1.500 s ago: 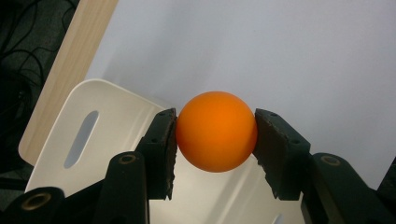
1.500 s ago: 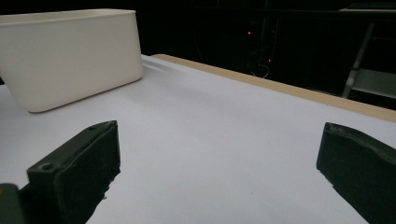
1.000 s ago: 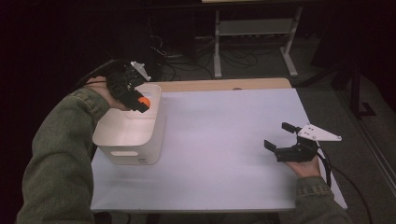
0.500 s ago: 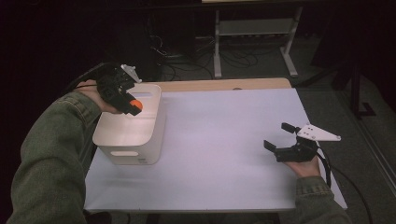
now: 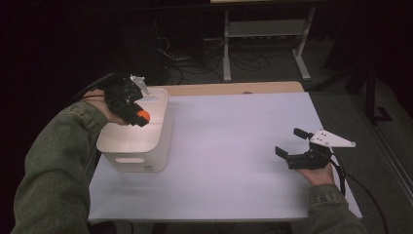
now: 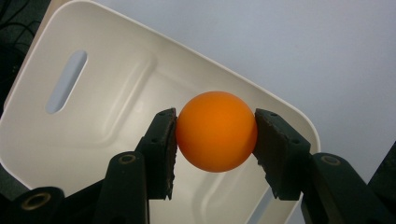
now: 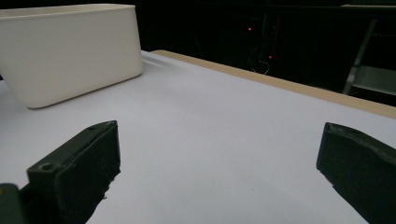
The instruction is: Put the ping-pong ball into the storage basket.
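the person's left gripper [image 5: 139, 117] hangs over the open top of the white bin [image 5: 117, 145], and it has an orange ball [image 6: 216, 131] pinched between its two black jaws. from the camera riding on that gripper the grip looks square: a pad pressed on each side of the ball, about at its widest part, with the bin's pale inside and a slot-shaped handle hole below it. the ball is in the air, not resting on anything, above the bin's interior rather than out over the table [image 5: 234, 146]. the bin looks bare inside as far as i can see.

the right gripper [image 5: 295, 145] sits low near the right edge of the table, well apart from the bin, jaws spread wide with nothing between them. it seems to be just waiting.

to me this is the drop-off step: the ball has been carried to the bin and only the letting go is left. the next move calls for little, i'd say. ease the jaws apart while the ball is over the middle of the opening, perhaps dipping a bit lower first so a light ball doesn't bounce back out or clip the near rim. then lift the hand straight up and clear.
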The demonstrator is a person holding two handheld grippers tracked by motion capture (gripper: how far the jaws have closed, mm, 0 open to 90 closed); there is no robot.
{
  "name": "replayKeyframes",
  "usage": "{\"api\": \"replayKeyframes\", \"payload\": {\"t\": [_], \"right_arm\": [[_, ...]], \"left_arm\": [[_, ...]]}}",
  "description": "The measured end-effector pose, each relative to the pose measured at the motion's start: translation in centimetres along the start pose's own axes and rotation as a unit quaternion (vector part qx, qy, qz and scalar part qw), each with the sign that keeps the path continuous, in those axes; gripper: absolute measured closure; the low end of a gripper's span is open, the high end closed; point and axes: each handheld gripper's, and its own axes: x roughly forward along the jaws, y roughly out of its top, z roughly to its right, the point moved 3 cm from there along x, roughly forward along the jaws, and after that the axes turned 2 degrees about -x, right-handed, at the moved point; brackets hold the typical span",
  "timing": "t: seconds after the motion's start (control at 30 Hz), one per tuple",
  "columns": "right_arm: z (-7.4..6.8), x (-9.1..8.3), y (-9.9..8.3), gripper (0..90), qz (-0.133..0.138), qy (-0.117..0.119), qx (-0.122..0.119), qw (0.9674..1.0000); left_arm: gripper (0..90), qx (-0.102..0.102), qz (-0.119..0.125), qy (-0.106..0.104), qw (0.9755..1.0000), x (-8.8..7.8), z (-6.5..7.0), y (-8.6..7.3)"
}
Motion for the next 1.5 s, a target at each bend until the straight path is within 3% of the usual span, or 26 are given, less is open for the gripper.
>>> {"api": "replayKeyframes", "payload": {"t": [0.77, 1.5], "right_arm": [[-0.1, 0.1, -0.1, 0.0, -0.005, 0.002, -0.001, 1.0000], [-0.1, 0.1, -0.1, 0.0, -0.006, 0.003, -0.002, 1.0000]], "left_arm": [[50.8, 0.010, -0.018, -0.007, 0.9998, 1.0, 0.8, -0.9], [50.8, 0.011, -0.027, -0.021, 0.9993, 3.1, 1.7, -1.8]]}}
